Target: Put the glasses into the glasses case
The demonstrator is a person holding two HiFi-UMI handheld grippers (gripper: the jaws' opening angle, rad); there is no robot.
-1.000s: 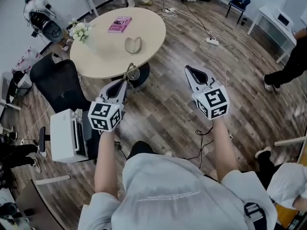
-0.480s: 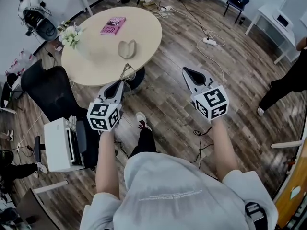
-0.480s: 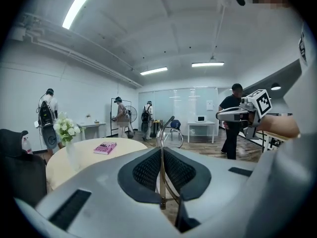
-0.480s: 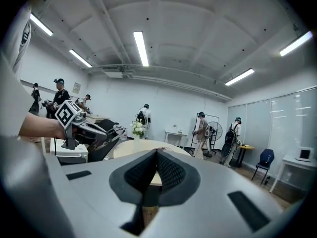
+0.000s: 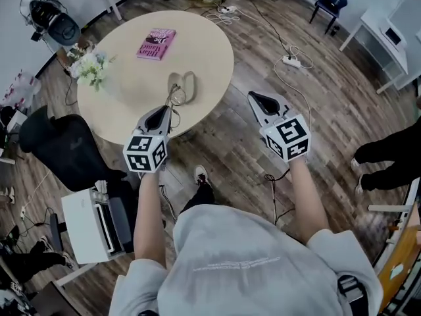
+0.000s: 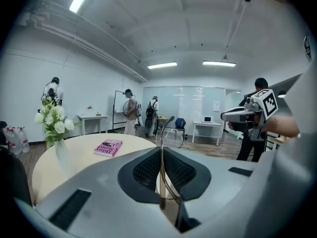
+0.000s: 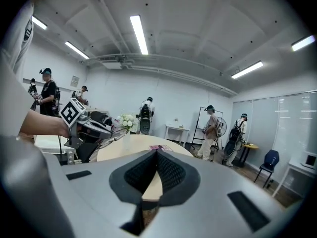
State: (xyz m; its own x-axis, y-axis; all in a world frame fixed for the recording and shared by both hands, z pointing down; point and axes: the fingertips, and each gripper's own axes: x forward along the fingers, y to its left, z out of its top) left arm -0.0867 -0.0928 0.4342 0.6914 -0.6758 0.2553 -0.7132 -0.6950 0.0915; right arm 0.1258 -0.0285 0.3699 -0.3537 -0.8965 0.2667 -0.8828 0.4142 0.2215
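Left gripper (image 5: 166, 109) clamped tight on the glasses (image 5: 176, 96), one temple pinched between its pads, lenses sticking out past the tips. Half a second ago the glasses hung over the floor short of the round table (image 5: 131, 91); now they're above its near edge, with the open glasses case (image 5: 185, 84) just beside them at 1 o'clock. Right gripper (image 5: 258, 101) same as before: jaws closed together on nothing, over the floor at 3 o'clock of the table. Pink book (image 5: 156, 43) at 11 o'clock of the case, flowers (image 5: 89, 68) at 9 o'clock.
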